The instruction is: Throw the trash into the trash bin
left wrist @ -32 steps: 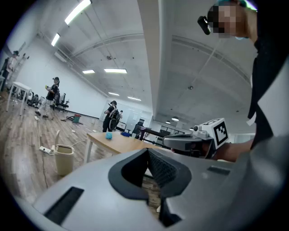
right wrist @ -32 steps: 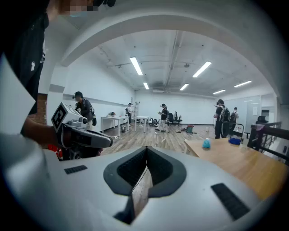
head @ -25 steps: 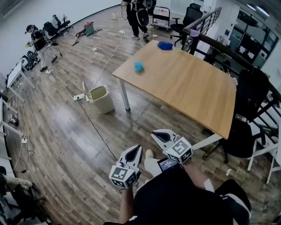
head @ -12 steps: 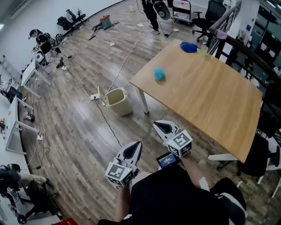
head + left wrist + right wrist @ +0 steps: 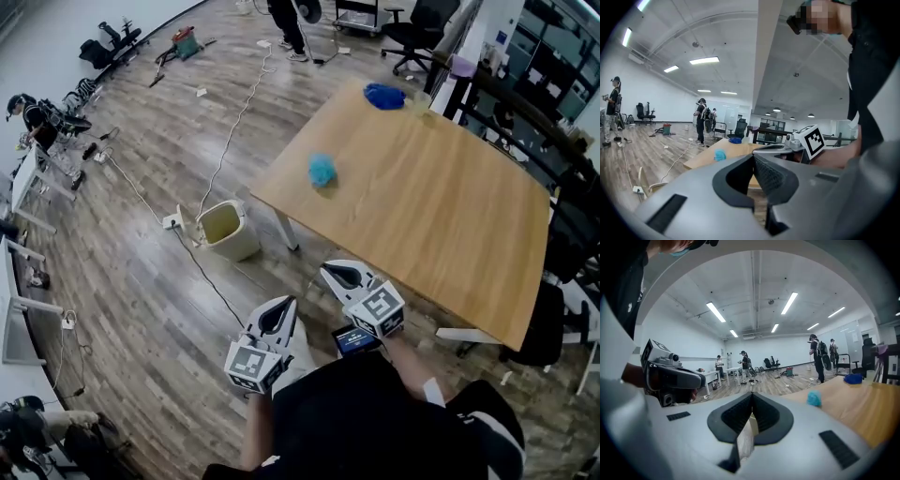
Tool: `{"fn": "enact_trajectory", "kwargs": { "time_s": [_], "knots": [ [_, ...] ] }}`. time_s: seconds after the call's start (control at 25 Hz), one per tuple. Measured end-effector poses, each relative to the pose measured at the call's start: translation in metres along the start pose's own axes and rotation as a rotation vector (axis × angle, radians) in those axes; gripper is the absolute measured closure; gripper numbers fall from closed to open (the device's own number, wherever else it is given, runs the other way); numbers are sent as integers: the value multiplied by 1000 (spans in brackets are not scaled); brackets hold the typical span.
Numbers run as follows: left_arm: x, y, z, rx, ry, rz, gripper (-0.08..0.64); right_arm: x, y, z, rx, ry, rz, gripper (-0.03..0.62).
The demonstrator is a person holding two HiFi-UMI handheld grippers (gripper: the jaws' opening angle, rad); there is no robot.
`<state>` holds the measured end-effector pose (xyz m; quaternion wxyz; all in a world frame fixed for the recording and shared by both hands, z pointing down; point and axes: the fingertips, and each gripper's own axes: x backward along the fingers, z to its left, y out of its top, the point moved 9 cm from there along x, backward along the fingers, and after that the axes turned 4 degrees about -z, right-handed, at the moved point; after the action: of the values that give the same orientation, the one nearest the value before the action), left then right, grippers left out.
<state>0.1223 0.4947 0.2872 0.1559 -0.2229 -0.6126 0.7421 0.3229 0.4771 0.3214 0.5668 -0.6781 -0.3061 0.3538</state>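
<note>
With both pairs of jaws pressed together and empty, I see the crumpled teal trash ball (image 5: 322, 170) on the wooden bench (image 5: 441, 216) at twelve o'clock from my right gripper (image 5: 330, 272), which is nearer it than my left gripper (image 5: 286, 306).

No readable text, brand or number anywhere. Square markers (image 5: 249, 364) on left gripper (image 5: 284, 307) and right gripper (image 5: 337, 275): patterns only. Small screen (image 5: 356, 339) behind right gripper glows blue, possibly text, illegible.
</note>
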Motion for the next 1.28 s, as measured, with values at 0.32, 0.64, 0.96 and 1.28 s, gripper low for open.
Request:
{"fn": "enact_trajectory", "kwargs": {
  "time_s": [0.32,0.64,0.96,1.28],
  "knots": [
    [-56,45,132,25,-144,-33,554,-106,65,-54,16,-91,-45,595],
    [-69,65,249,54,-190,-57,554,-191,97,-80,52,-291,-78,595],
    [-112,60,291,52,-233,35,554,-209,89,-106,5,-371,-19,595],
    [-155,74,285,3,-340,70,554,-211,92,-137,-9,-405,-42,595]
  ]
}}
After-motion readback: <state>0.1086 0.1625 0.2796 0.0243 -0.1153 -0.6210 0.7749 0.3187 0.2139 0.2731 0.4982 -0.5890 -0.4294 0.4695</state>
